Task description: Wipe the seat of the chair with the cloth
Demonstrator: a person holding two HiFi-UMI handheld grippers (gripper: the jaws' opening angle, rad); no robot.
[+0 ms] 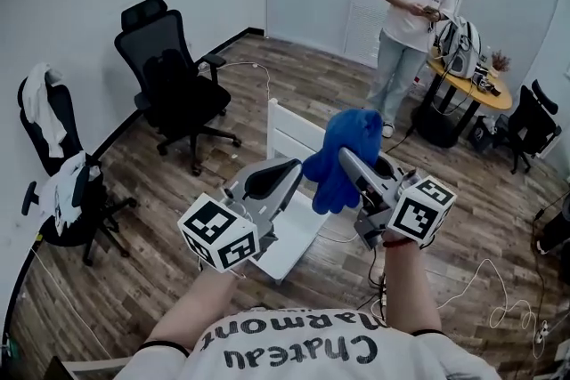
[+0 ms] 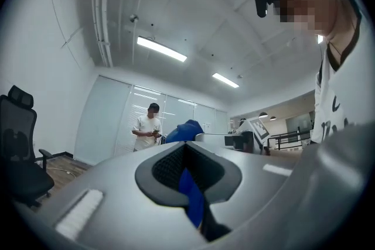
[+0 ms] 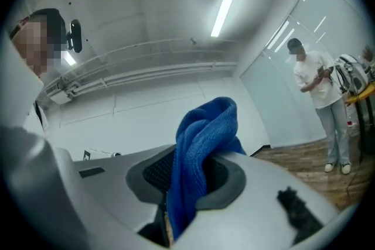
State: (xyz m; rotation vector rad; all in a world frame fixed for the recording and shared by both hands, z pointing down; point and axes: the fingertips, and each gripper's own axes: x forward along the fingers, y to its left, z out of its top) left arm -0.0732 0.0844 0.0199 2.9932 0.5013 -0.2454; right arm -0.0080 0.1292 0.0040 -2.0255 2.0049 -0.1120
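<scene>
My right gripper (image 1: 347, 159) is shut on a blue cloth (image 1: 343, 157), which bunches above the jaws and hangs down on the left. In the right gripper view the cloth (image 3: 205, 132) is pinched between the grey pads of that gripper (image 3: 187, 178) and rises out of them. My left gripper (image 1: 289, 171) is raised beside it, just left of the cloth, with its jaws together (image 2: 187, 171); a thin blue sliver shows between the pads. A white chair (image 1: 289, 134) stands below both grippers, its seat (image 1: 301, 234) partly hidden by them.
A black office chair (image 1: 178, 84) stands at the back left, and another chair draped with white clothes (image 1: 58, 178) by the left wall. A person (image 1: 410, 18) stands near a round table (image 1: 476, 86) with a backpack. Cables (image 1: 499, 303) lie on the wooden floor at right.
</scene>
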